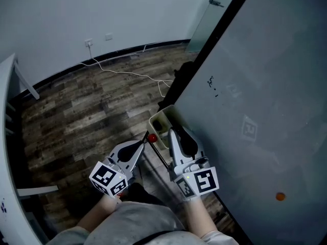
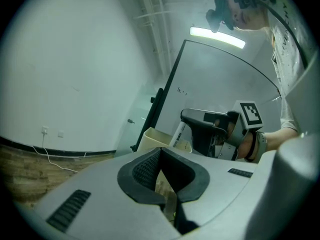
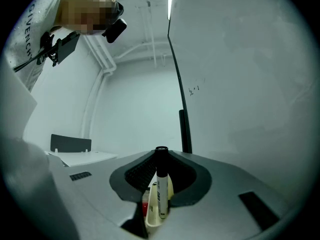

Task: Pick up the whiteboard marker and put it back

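Observation:
The whiteboard marker (image 3: 160,184), white body with a black cap, stands upright between the pads of my right gripper (image 3: 160,156), which is shut on it. Its lower end dips into a cream pen tray (image 3: 151,223). In the left gripper view the marker (image 2: 178,133) juts down from the right gripper (image 2: 207,126) into that tray (image 2: 152,138). In the head view the tray (image 1: 159,121) hangs at the whiteboard's lower edge, and the right gripper (image 1: 172,132) is over it. My left gripper (image 1: 145,141) is beside it, tips together, holding nothing. A small red thing (image 1: 152,138) lies at its tip.
The big whiteboard (image 1: 255,101) fills the right, with faint black marks (image 1: 212,83) and an orange dot (image 1: 280,196). A white cable (image 1: 127,73) runs over the wooden floor. A white table edge (image 1: 7,137) stands at the left.

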`<state>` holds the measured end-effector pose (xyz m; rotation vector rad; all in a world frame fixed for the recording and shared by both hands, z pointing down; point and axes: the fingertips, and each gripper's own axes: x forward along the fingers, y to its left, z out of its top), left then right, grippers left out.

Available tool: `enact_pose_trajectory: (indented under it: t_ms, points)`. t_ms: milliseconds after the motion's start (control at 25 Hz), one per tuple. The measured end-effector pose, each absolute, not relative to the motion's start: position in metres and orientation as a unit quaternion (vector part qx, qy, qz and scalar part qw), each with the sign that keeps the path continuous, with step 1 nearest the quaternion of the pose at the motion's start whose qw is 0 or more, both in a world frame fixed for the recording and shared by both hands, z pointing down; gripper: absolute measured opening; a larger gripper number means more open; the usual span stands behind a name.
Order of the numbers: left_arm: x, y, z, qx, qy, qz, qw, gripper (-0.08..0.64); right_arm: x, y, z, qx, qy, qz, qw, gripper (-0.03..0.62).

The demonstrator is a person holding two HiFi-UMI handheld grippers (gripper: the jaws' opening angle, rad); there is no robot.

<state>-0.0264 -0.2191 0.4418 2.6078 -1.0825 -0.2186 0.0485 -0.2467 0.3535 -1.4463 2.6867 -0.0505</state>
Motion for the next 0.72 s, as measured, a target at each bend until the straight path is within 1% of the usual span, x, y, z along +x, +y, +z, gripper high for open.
enact_pose_trajectory:
  t_ms: [280, 440, 560, 720]
  points:
    - [-0.027, -0.229, 0.453, 0.906, -0.384, -0.072, 0.164, 0.015, 0.044, -0.255, 0.365, -0.473, 0.881, -0.001, 0.018, 0.081]
    - [-0.022, -0.233, 0.454, 0.907, -0.379, -0.073, 0.167, 0.015, 0.039, -0.252, 0.361, -0.465, 0.885, 0.004, 0.023, 0.081]
    - [-0.018, -0.233, 0.455, 0.909, -0.374, -0.073, 0.171, 0.015, 0.039, -0.251, 0.366, -0.474, 0.880, 0.006, 0.010, 0.080]
    - [-0.015, -0.231, 0.455, 0.911, -0.367, -0.071, 0.175, 0.015, 0.041, -0.247, 0.365, -0.486, 0.873, 0.018, 0.019, 0.081]
